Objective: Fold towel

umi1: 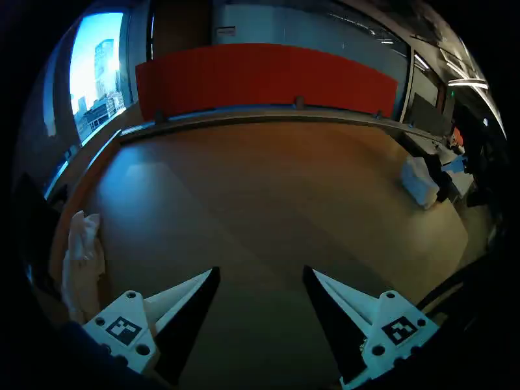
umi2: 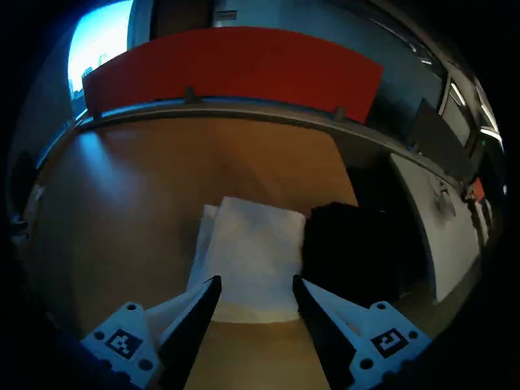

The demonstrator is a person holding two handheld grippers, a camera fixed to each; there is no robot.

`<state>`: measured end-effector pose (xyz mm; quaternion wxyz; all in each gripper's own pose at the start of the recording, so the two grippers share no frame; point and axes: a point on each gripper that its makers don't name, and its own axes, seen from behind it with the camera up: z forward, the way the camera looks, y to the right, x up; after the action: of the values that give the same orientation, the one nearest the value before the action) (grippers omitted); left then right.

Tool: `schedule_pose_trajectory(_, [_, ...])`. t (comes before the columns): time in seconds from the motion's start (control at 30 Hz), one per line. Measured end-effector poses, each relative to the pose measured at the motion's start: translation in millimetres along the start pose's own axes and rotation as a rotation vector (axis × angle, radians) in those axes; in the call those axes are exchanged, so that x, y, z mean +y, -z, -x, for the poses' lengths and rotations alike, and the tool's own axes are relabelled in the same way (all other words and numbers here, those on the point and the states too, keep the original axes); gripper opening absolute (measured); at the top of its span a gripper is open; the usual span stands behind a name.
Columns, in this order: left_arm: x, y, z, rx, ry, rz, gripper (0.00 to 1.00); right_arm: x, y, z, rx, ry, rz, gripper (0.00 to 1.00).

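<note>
- left tongs (umi1: pixel 260 270) released, over the bench (umi1: pixel 273 188); crumpled cloth (umi1: pixel 81 257) at its left edge
- right tongs (umi2: pixel 257 279) released too, folded towel (umi2: pixel 253 253) just ahead, by the right edge

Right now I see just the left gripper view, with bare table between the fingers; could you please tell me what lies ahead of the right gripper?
Observer: A white towel lies flat on the table, just beyond the right gripper.
Operator: Thank you. Is that gripper holding it?
Observer: No. It is open, fingers apart at the towel's near edge, gripping nothing.
Operator: Is there anything next to the towel?
Observer: Yes, a black bulky thing sits to the towel's right in that view. I cannot tell what it is, or whether they touch.
</note>
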<state>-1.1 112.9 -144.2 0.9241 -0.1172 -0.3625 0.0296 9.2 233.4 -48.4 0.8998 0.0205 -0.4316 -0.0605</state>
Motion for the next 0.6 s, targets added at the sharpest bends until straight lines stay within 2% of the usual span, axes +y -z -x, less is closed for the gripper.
schedule_pose_trajectory(0.17, [-1.5,0.1,-2.5,0.005,-0.002,-0.006,0.94,-0.8,0.1,0.4,0.012,0.002,0.015,0.84])
schedule_pose_trajectory(0.27, [-2.8,0.4,-4.6,0.01,0.005,-0.009,0.94,-2.2,1.6,-5.4,0.042,-0.013,0.022,0.84])
schedule_pose_trajectory(0.6, [-15.3,2.7,-20.0,0.045,0.019,-0.04,0.94,-6.2,22.3,-41.8,0.211,-0.074,0.058,0.85])
